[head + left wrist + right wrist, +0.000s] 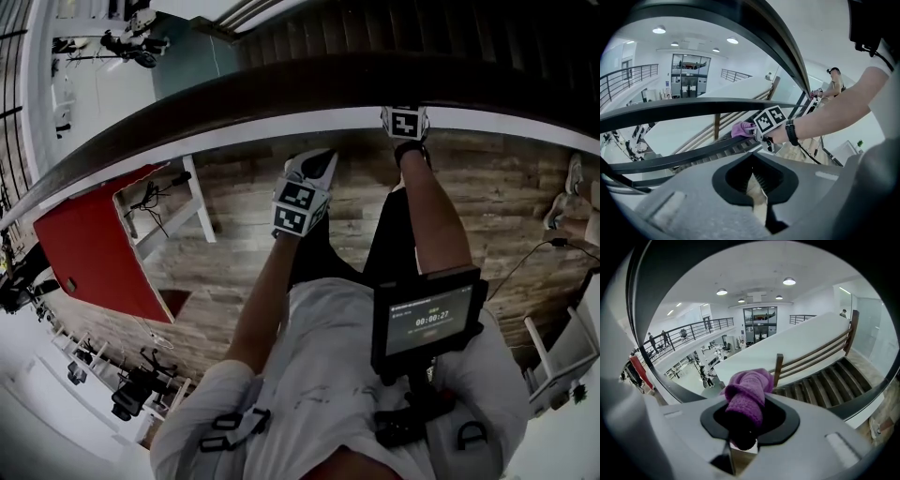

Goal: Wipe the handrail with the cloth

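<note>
The dark handrail arcs across the top of the head view. My right gripper is up against its near edge and is shut on a purple cloth, which bulges out of the jaws. In the left gripper view the cloth rests on the handrail beside the right gripper. My left gripper hangs lower, over the wooden floor and short of the rail. Its jaws are shut with nothing between them. The head view does not show the cloth.
Stair treads drop away beyond the rail. Below me are a red panel, a white frame table and a cable on the wooden floor. A tablet hangs on my chest. A second railing lines the stairs.
</note>
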Demonstrator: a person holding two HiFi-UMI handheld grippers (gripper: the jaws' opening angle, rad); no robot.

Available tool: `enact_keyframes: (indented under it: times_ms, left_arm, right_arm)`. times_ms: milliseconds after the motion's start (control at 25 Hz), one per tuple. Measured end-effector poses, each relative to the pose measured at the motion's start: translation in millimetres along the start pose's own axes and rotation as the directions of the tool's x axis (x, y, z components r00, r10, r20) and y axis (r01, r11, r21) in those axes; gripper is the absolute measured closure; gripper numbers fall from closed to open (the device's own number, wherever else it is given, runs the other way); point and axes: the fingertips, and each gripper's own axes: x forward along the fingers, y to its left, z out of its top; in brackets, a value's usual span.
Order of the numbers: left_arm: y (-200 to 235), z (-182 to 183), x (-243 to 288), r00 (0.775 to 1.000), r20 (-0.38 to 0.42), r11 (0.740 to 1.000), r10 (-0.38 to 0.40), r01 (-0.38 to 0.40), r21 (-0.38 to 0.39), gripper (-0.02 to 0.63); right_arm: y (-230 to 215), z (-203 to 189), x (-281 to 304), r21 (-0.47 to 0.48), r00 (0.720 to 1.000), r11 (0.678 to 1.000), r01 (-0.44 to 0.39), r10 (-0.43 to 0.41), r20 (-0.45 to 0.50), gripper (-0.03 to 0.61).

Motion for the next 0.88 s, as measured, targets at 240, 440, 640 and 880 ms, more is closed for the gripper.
enact_keyframes:
  times_ms: [240,440,640,880]
  left_arm:
    - [-39.5,8.3,32.6,0.998,-0.034,0.998,-0.054,0.056,0.037,0.612]
    - [-57.6,20.2,56.4,0.997,-0.035,0.995,-0.066,0.069,0.073,0.612]
    - [-82.3,39.9,81.9,0.997,-0.017,0.992,-0.078,0.079,0.097,0.612]
    - [-126.7,55.8,124.9,0.995,0.01,0.991,-0.095,0.093,0.094,0.612]
  right_arm:
    - [-42.8,-3.1,-12.9,-0.021,0.999,1.0,0.003,-0.003,0.032,0.482]
    - [-69.4,-14.6,-20.8,-0.054,0.999,0.998,0.014,-0.011,0.047,0.483]
    - [-98.2,-23.4,-30.6,-0.031,0.998,0.999,0.023,-0.021,0.054,0.485]
    - [-182.8,-33.8,-46.1,0.011,0.993,0.998,0.069,-0.069,0.091,0.485]
